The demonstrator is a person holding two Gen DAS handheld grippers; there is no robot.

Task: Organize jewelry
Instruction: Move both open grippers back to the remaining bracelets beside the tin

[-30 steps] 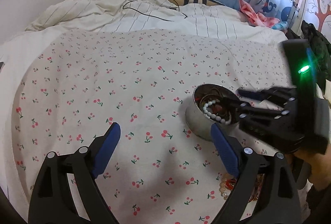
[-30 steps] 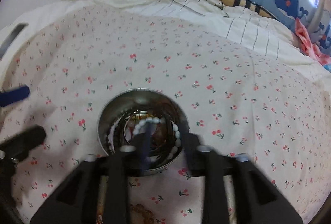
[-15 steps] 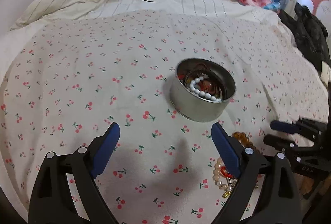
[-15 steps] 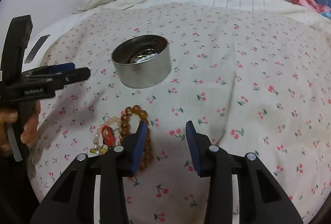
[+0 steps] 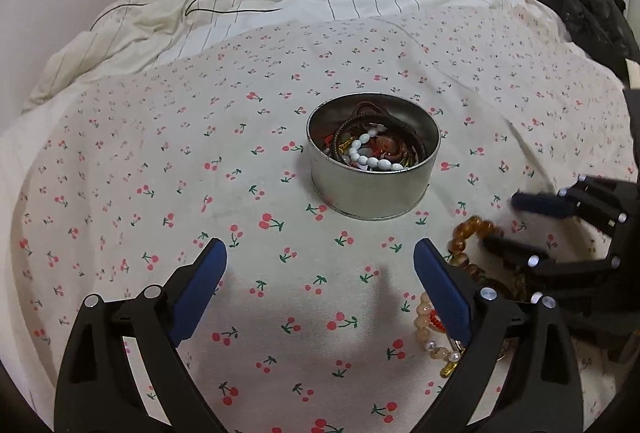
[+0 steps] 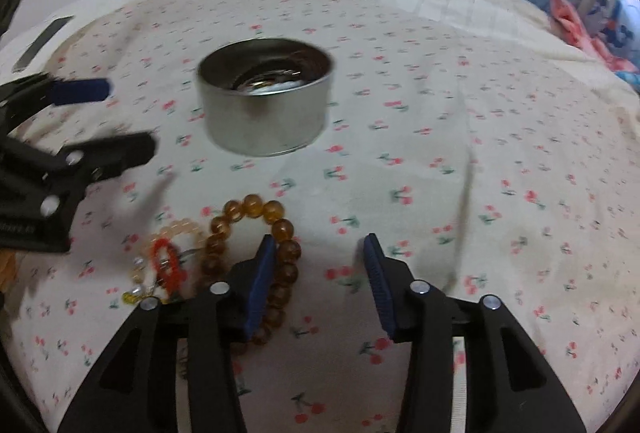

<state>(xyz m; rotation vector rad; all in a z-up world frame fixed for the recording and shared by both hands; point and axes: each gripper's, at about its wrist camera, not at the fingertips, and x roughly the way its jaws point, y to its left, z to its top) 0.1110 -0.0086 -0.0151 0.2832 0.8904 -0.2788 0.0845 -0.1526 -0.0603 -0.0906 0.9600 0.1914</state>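
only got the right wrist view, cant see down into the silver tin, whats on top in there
Observer: The left wrist view looks straight into the round silver metal tin. A white oval-bead bracelet lies on top, ringed by a dark braided cord bangle.
Operator: ok and is the left gripper carrying anything, its blurry at my edge
Observer: No. The left gripper has its jaws wide apart, with only the cherry-print bedsheet showing between them.

Black tongs (image 5: 320, 265), blue pads (image 5: 202, 287), silver screws
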